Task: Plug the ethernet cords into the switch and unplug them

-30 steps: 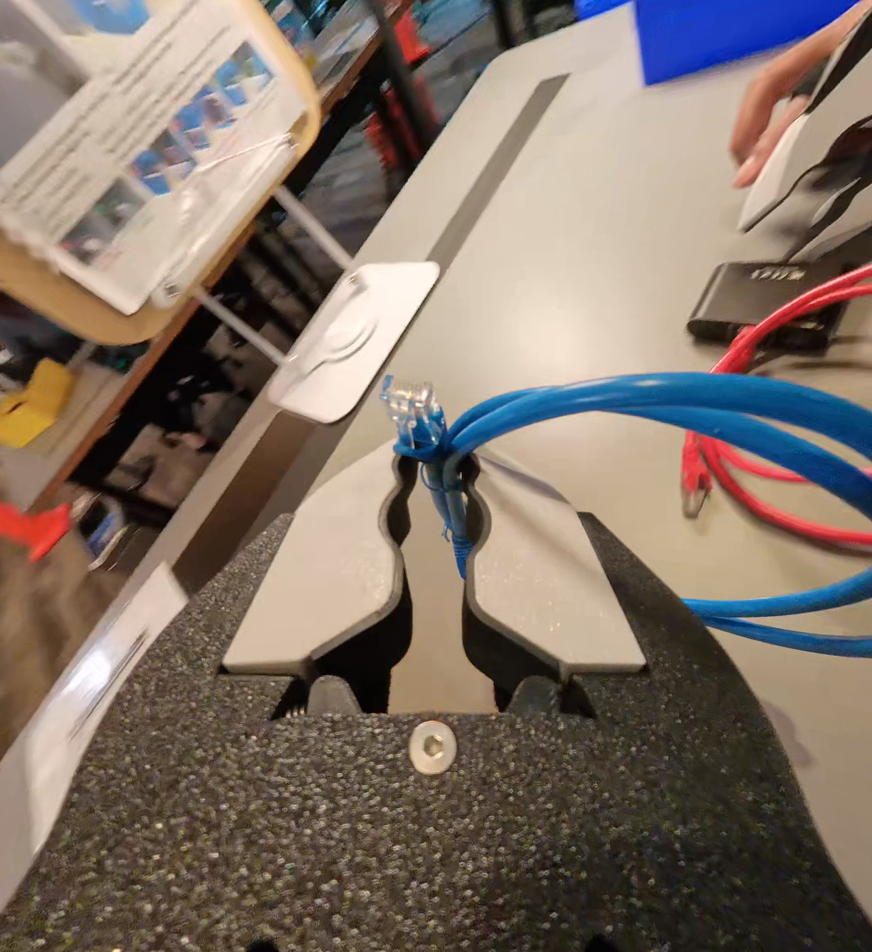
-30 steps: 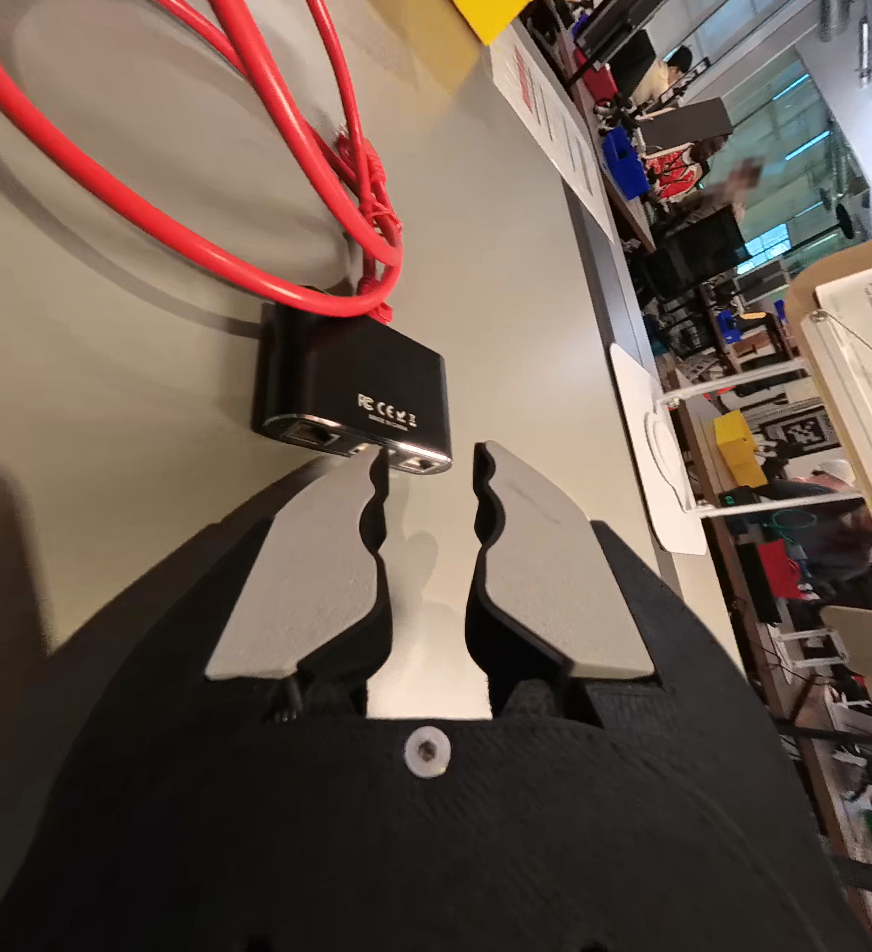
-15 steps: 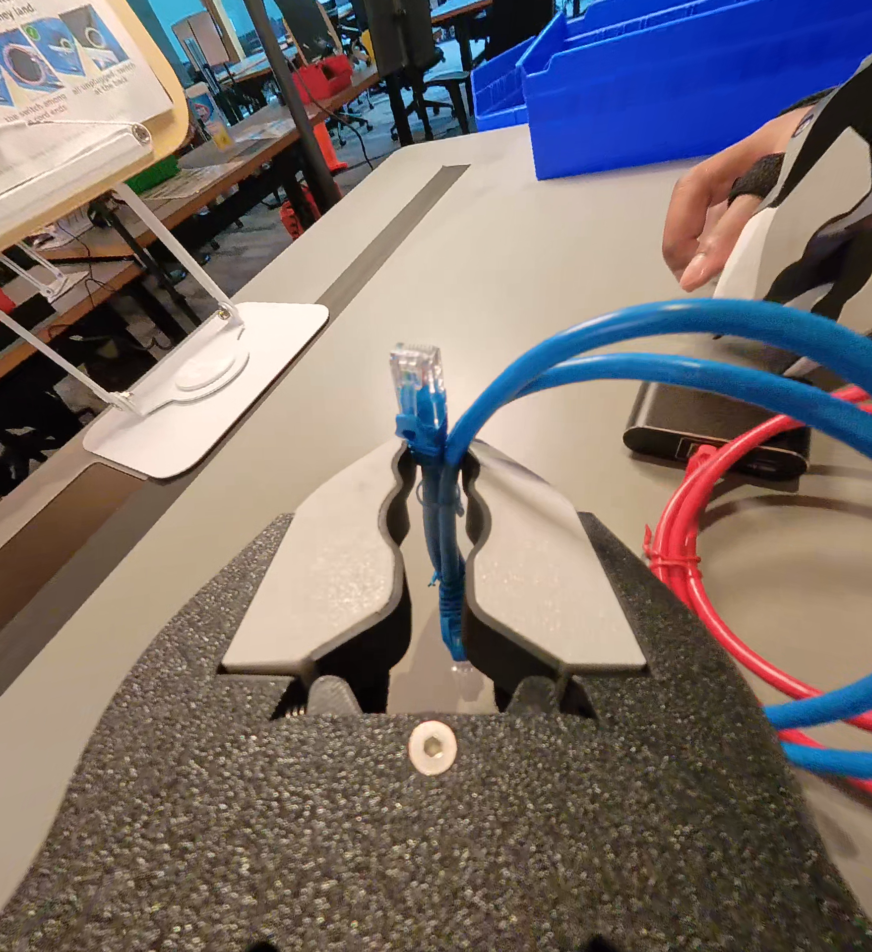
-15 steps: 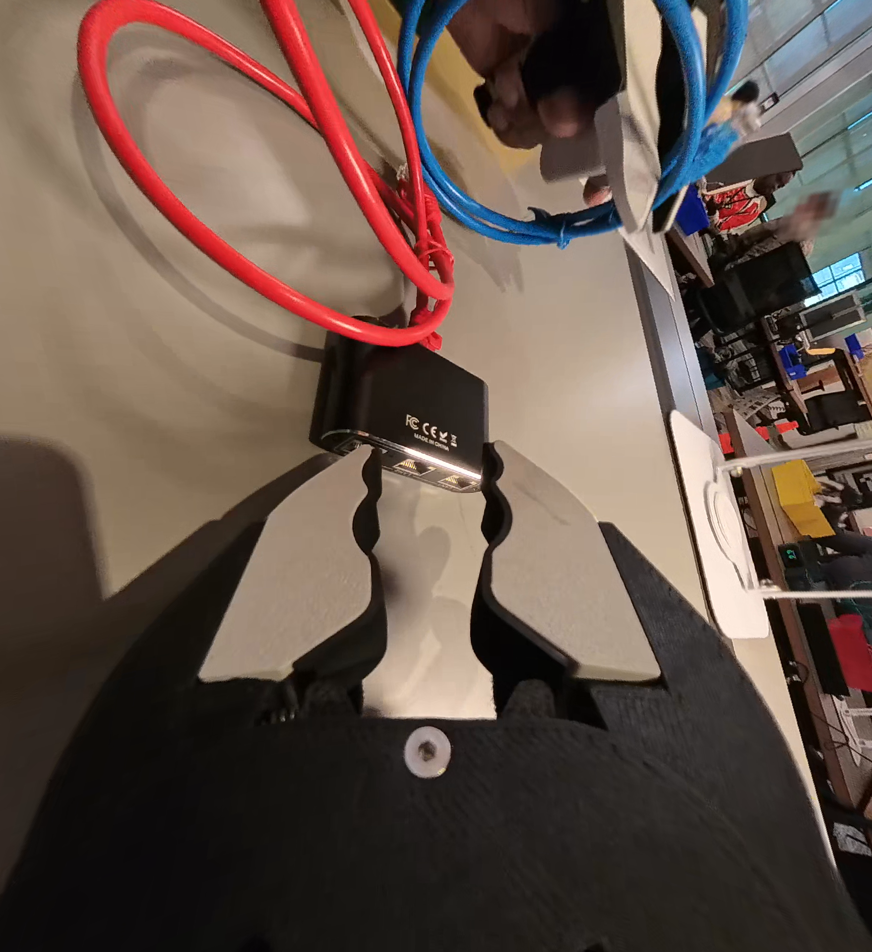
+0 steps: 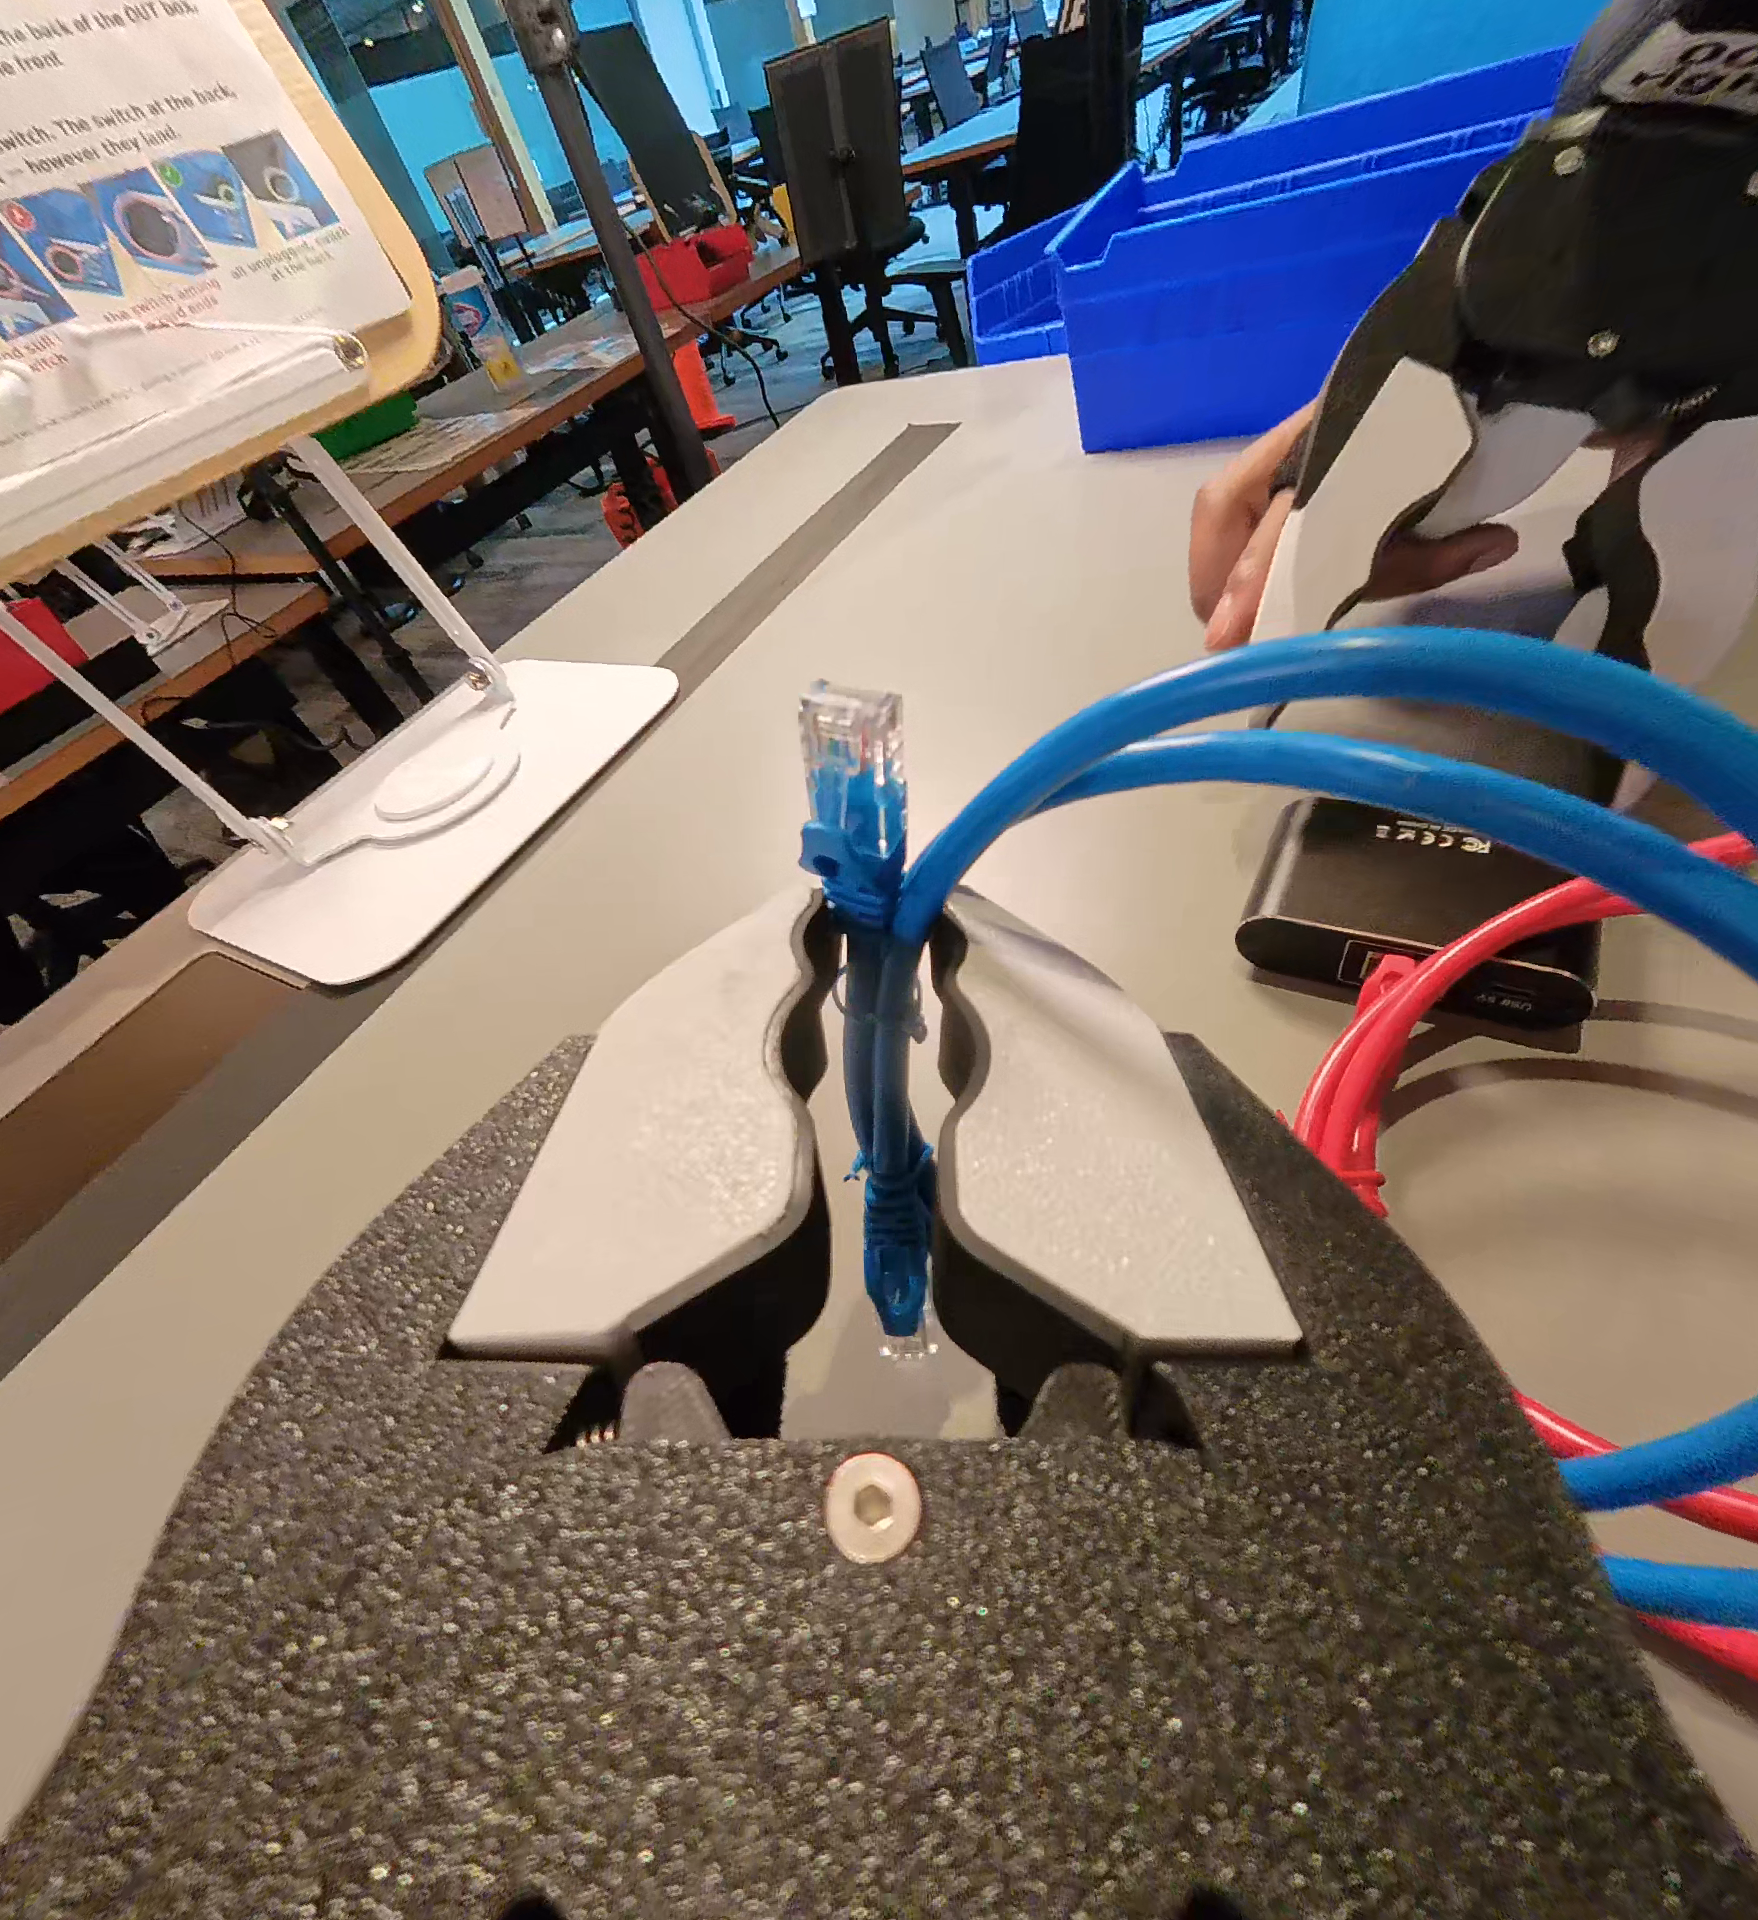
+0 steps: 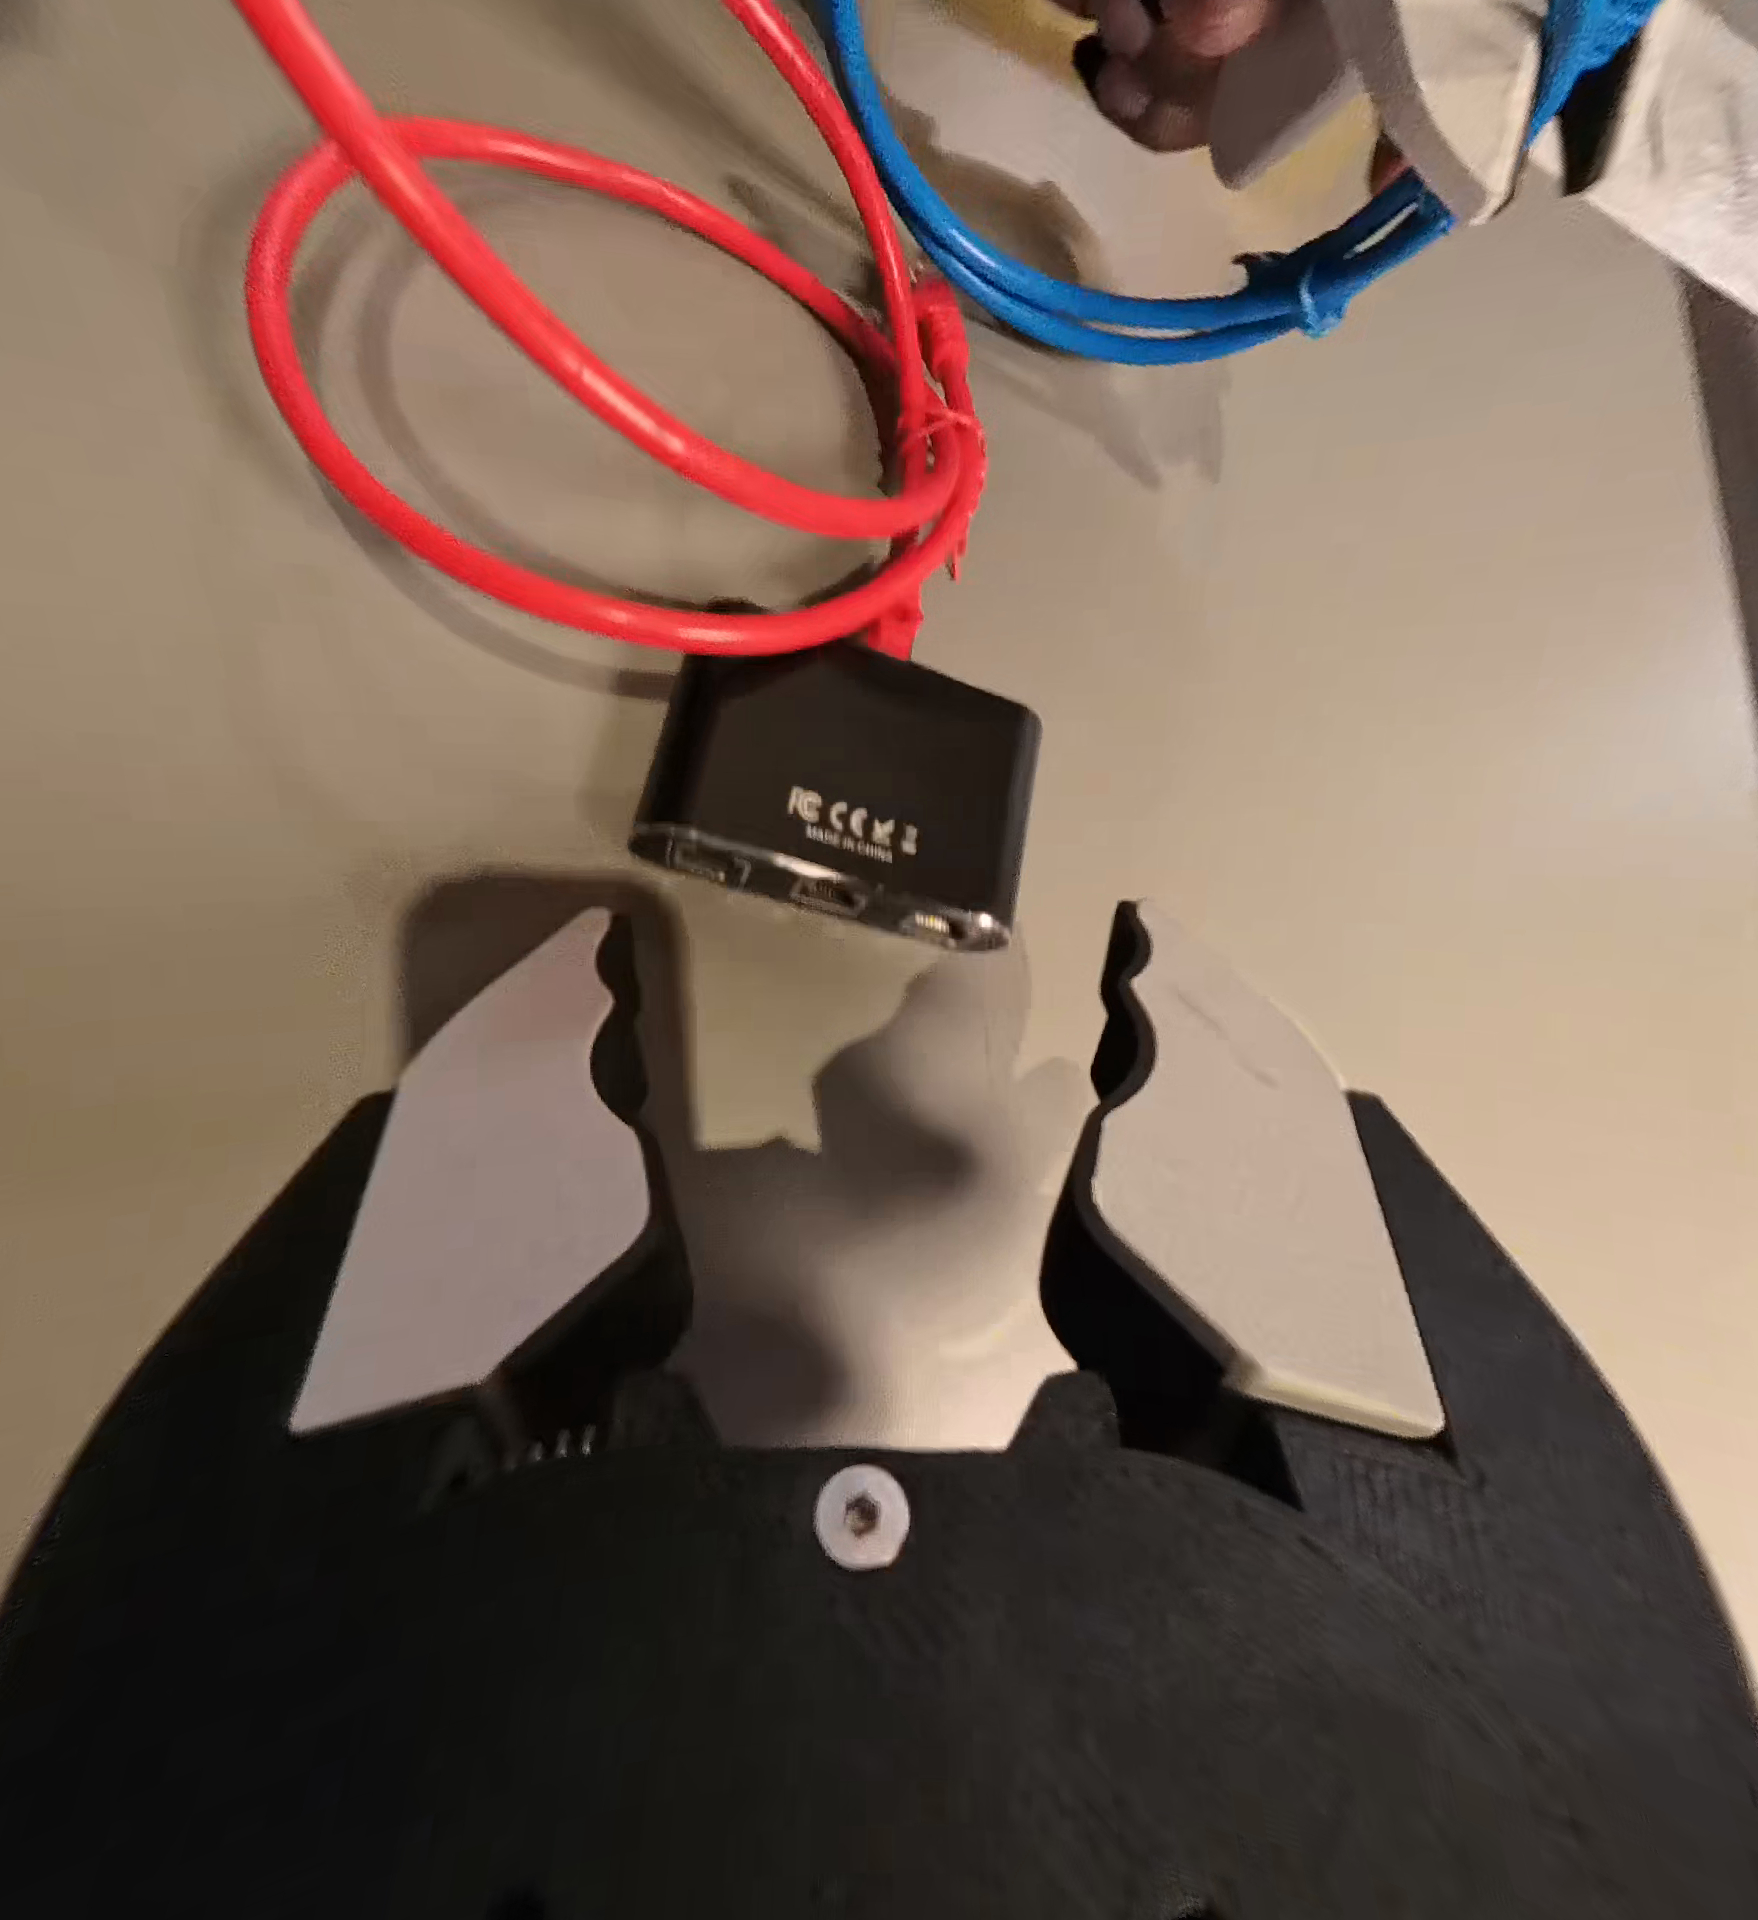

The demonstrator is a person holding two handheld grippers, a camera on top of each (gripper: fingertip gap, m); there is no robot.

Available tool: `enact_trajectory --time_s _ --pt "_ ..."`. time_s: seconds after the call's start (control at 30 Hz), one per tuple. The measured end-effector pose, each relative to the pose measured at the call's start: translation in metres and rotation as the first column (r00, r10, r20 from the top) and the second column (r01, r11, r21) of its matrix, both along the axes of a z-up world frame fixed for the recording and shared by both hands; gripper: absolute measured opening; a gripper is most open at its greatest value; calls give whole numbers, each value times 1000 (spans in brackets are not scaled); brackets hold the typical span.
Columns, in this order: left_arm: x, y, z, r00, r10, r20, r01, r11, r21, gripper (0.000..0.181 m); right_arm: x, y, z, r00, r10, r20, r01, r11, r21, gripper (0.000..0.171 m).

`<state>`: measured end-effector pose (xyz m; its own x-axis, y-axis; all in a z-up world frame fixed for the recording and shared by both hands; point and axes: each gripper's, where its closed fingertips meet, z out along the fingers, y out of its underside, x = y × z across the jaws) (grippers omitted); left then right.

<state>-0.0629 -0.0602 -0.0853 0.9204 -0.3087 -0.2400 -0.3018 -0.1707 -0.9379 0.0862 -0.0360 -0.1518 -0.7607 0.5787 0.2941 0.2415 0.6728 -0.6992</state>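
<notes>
My left gripper [image 5: 875, 914] is shut on the blue ethernet cord [image 5: 1374, 707] just below its clear plug [image 5: 849, 769], which points up and forward. The cord's loops hang to the right. The black switch [image 5: 1426, 914] lies flat on the grey table, ahead to the right, with a red ethernet cord [image 5: 1374, 1039] plugged into its near face. My right gripper [image 6: 870, 925] is open and empty, its fingertips astride the switch [image 6: 844, 790] on the side with free ports. The red cord [image 6: 542, 343] coils behind the switch. The blue cord [image 6: 1114, 312] hangs at the top right.
A white document stand [image 5: 439, 821] with a printed sheet stands at the table's left edge. Blue bins [image 5: 1218, 270] sit at the far end. My right gripper [image 5: 1540, 520] and a hand show above the switch in the left wrist view. A dark strip runs along the table.
My right gripper's jaws have opened wide and it now looks more steeply down at the switch. My left gripper has swung level with the blue cord still held, plug upright.
</notes>
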Motion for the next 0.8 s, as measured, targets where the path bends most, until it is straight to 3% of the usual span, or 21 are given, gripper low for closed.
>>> enact_trajectory --time_s 0.17,0.27,0.4,0.53,0.6,0.73,0.8 --pt "-11 -6 17 999 51 -7 -50 997 60 17 -12 -21 -18 987 39 158 -40 999 -1 103" --pt "-20 -9 24 997 83 12 -83 993 83 17 -17 -31 -22 980 21 199 -11 999 -51 92" --pt "-31 -9 25 992 126 27 -128 988 90 16 -26 -28 -23 978 -83 190 99 992 -75 88" --pt "-47 -12 32 978 202 46 -207 971 121 16 -34 -1 -22 938 -297 180 309 950 -44 86" --pt "-54 -16 38 970 235 55 -240 960 142 17 -41 31 -19 872 -471 134 477 879 -18 81" --pt "-61 -19 42 964 267 10 -265 952 153 17 -35 102 -14 622 -782 38 781 623 38 64" --pt "-58 -20 42 965 259 -32 -252 956 148 16 -26 99 -13 613 -785 86 787 616 14 68"
